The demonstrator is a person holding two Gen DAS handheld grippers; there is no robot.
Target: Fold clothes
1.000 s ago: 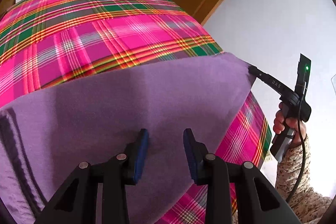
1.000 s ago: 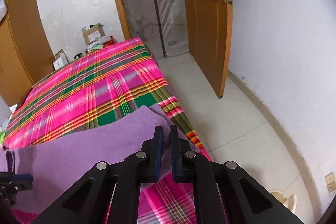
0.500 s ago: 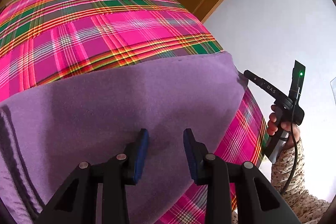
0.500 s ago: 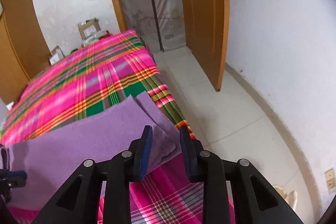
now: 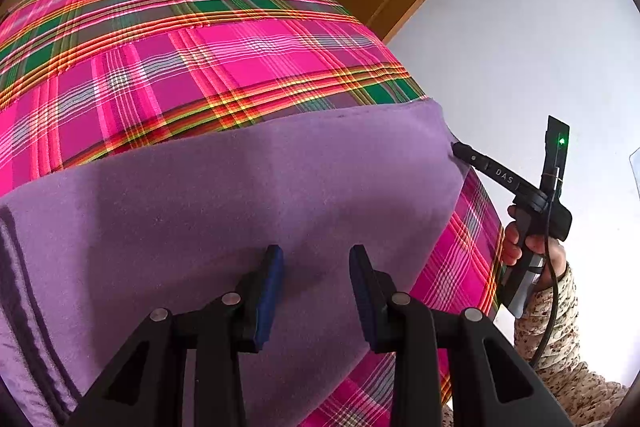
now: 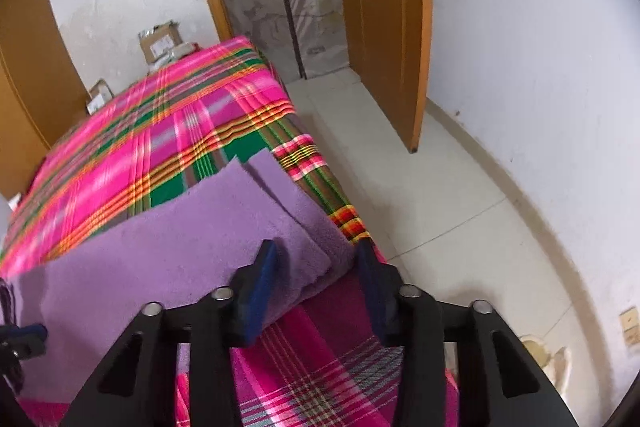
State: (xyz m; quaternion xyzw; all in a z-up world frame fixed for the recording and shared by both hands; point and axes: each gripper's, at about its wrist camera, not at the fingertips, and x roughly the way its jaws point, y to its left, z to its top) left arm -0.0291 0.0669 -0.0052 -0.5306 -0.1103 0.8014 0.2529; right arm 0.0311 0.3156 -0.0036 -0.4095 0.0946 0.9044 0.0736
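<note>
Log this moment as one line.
task: fold clothes | purple cloth: folded, flat on plaid bed | left gripper: open above cloth | right gripper: open at cloth corner

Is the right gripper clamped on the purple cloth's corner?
No: the right gripper stands open, its pads clear of the purple cloth.

My left gripper (image 5: 316,267) points steeply down, its jaws parted and nothing pinched between the blue pads (image 5: 268,291). My right gripper (image 6: 316,259) tilts down as well, jaws apart (about as wide as the left's), the pads clear of anything. From the left view my right hand (image 5: 532,247) wraps its handle, a knitted sleeve (image 5: 560,339) covering the wrist.
</note>
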